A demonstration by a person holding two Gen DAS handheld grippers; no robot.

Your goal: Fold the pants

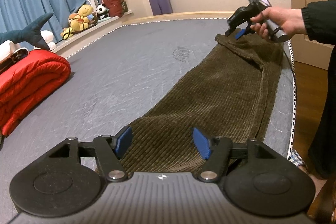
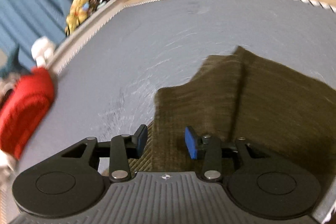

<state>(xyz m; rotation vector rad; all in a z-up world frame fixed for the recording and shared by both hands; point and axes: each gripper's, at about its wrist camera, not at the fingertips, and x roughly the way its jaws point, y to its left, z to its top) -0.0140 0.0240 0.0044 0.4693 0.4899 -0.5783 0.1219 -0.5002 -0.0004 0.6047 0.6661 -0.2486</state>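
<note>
We see the pants (image 1: 212,98) lying lengthwise along the right-hand side of the bed (image 1: 117,77), a long strip of olive corduroy that looks already doubled leg over leg. Our left tool (image 1: 162,142) sits at the near end with its blue pads spread apart, the cloth lying between them but not pinched, so it is released. Our right tool (image 2: 166,141) is at the far end, where a corner of the cloth is turned over; its jaws stand apart and clamp nothing, though the view from it is blurred. The corduroy seems thick, soft and fairly heavy, with ribs that should give the pads good friction, so we expect it to sag rather than slip. We judge the best hold to be on the end edges, catching all layers together near the corners.
</note>
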